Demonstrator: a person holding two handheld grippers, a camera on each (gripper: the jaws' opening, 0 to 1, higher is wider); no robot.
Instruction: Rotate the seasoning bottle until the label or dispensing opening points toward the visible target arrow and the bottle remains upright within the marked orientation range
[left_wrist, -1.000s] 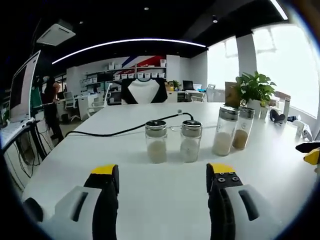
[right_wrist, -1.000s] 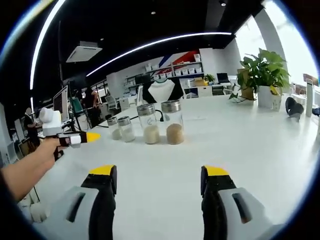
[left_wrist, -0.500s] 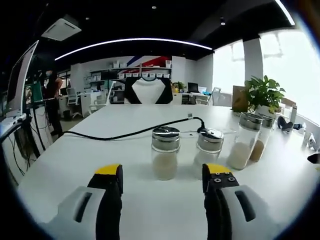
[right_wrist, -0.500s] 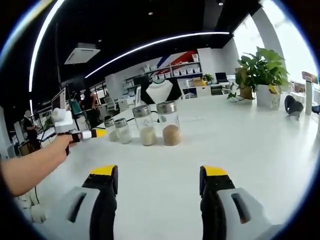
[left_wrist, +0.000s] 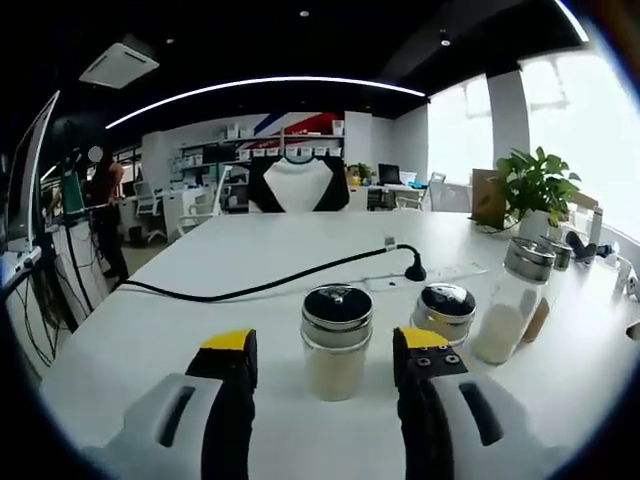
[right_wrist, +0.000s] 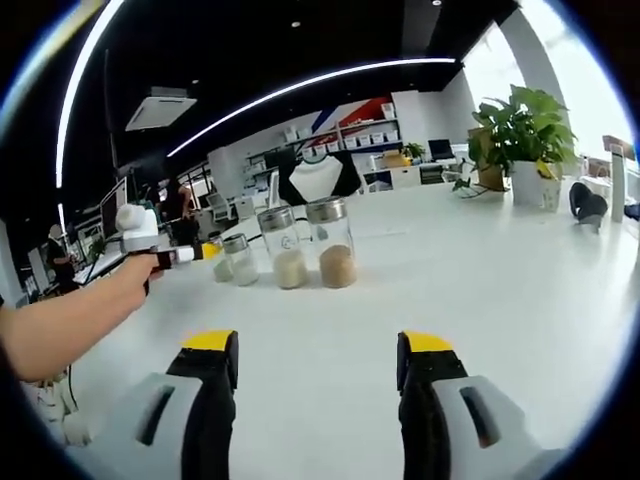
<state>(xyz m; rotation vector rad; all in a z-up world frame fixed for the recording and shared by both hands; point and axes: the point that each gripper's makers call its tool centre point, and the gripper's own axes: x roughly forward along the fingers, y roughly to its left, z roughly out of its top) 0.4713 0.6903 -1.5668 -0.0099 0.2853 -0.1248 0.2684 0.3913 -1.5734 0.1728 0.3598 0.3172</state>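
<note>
A row of glass seasoning bottles with silver lids stands on the white table (left_wrist: 200, 300). In the left gripper view, the nearest short bottle (left_wrist: 337, 342) with pale powder sits upright between the yellow tips of my left gripper (left_wrist: 328, 345), which is open; I cannot tell whether the tips touch it. A second short bottle (left_wrist: 445, 310) and two tall bottles (left_wrist: 513, 300) continue to the right. In the right gripper view, my right gripper (right_wrist: 318, 345) is open and holds nothing, well short of the tall bottles (right_wrist: 332, 243). A person's hand holds the left gripper (right_wrist: 205, 252) at the short bottles (right_wrist: 238, 260).
A black cable (left_wrist: 260, 285) runs across the table behind the bottles, ending in a plug (left_wrist: 412, 270). A potted plant (right_wrist: 520, 135) stands at the far right edge. A person's forearm (right_wrist: 60, 325) reaches in from the left. Monitors (left_wrist: 25, 190) stand beyond the left table edge.
My left gripper has moved forward to the short bottles; the nearest one now stands between its tips. The right gripper has stayed nearly still and open.
</note>
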